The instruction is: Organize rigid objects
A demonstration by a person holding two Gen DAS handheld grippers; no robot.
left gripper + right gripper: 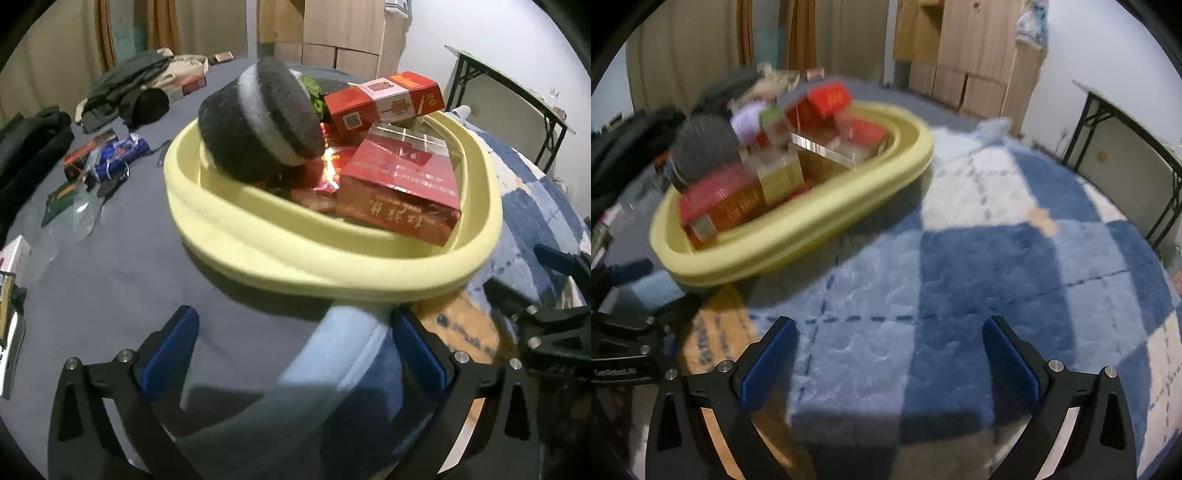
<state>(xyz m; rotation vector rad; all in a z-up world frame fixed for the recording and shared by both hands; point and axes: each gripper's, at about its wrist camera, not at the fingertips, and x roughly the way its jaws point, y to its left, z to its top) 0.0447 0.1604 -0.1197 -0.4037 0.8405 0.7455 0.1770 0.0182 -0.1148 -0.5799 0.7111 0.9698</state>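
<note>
A pale yellow oval basket [332,266] [798,236] sits where the grey cloth meets the rug, piled high. Inside it are a dark grey round felt piece with a white band [255,118] [705,147], a red carton [384,99] resting on a clear acrylic box [413,133], and a larger red box [399,184]. My left gripper [295,350] stands open just in front of the basket, with only a rug corner between its fingers. My right gripper [892,362] is open over the rug, right of the basket, and holds nothing. It also shows at the right edge of the left wrist view [513,267].
Dark clothes [125,88], small packets, a blue wrapper [118,151] and clear plastic [81,210] lie left of the basket. A blue and white checked rug [960,258] spreads to the right. A folding table [1126,129] stands by the right wall and wooden cupboards [960,55] at the back.
</note>
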